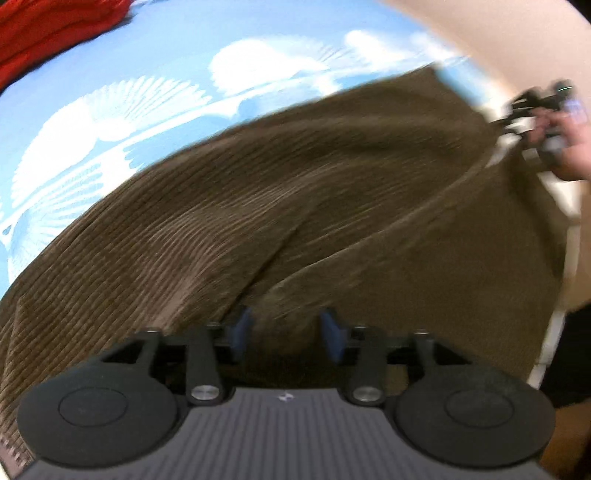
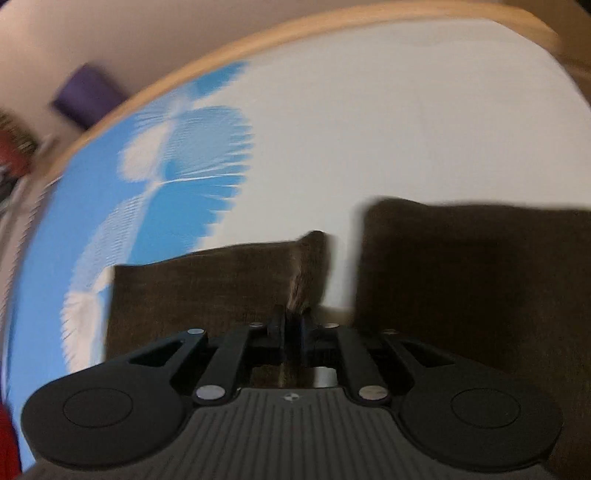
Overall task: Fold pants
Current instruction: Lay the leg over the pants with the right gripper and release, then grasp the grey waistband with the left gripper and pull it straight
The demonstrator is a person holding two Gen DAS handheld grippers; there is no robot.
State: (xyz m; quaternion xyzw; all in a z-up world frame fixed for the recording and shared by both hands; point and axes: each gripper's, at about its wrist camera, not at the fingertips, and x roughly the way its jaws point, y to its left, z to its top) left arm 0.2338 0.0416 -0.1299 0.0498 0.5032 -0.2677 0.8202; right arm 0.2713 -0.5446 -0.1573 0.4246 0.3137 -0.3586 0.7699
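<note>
1. One pair of brown ribbed corduroy pants (image 1: 314, 206) lies spread over a sheet printed blue and white with fan shapes (image 1: 110, 122), filling most of the left wrist view.
2. One left gripper (image 1: 287, 328) hovers just above the pants, its two blue-padded fingers (image 1: 242, 326) spread apart; the cloth lies below the gap and neither pad presses on it.
3. One right gripper (image 2: 293, 325) shows in its own view with its two fingers pressed together, pinching a raised fold of the brown cloth (image 2: 306, 273) that stands up just ahead of the tips.
4. In the right wrist view the pants appear as two dark brown flaps: one to the left of the pinched fold, one larger and darker to the right (image 2: 472, 280), with a strip of pale sheet between them.
5. In the left wrist view the right gripper appears again, blurred, at the far right edge of the pants (image 1: 532, 110), with one hand (image 1: 569, 147) around it.
6. One red cloth (image 1: 48, 33) lies bunched at the upper left corner of the sheet, well apart from the pants.
7. One light wooden rail (image 2: 258, 48) curves along the far edge of the sheet, and one purple object (image 2: 88, 96), too blurred to identify, sits beyond it.
</note>
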